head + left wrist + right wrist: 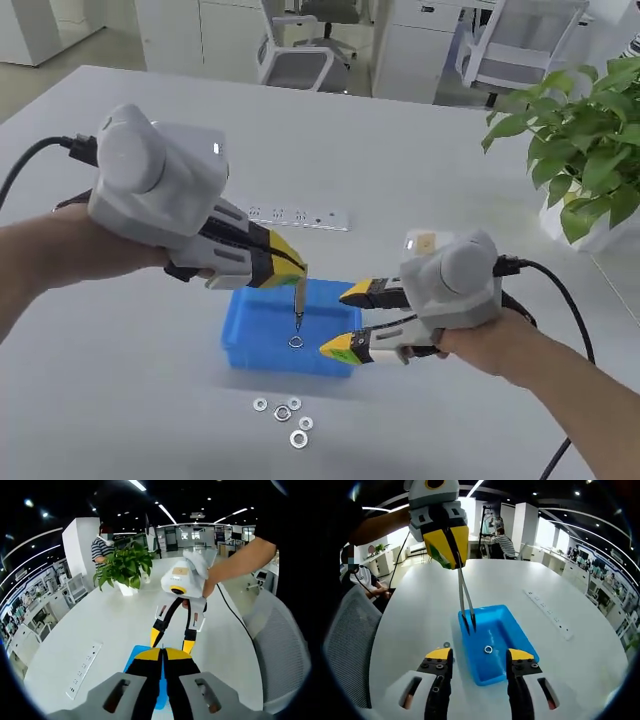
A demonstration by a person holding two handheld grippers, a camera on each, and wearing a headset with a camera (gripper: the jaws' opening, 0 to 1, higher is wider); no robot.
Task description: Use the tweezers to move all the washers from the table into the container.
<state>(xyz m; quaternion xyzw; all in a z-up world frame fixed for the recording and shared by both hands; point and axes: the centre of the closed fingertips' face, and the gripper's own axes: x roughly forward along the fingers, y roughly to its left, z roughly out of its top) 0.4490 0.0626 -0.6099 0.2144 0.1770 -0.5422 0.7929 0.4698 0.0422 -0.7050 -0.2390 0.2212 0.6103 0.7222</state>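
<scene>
Centre frame: left gripper (298, 268) clamped on tweezers (298, 302) over blue container (242, 348); right gripper (336, 320) wide apart, empty. Power strip (296, 216) above; plant (585, 140) upper right.

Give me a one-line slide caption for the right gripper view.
Left gripper holds tweezers over the blue container, one washer lying inside, framed by the open right gripper.

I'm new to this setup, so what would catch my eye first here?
The bright blue container at mid-table, one washer lying inside it. Above it hang tweezers, clamped in the left tool; the right tool stands open beside it, with loose washers on the table in front.
</scene>
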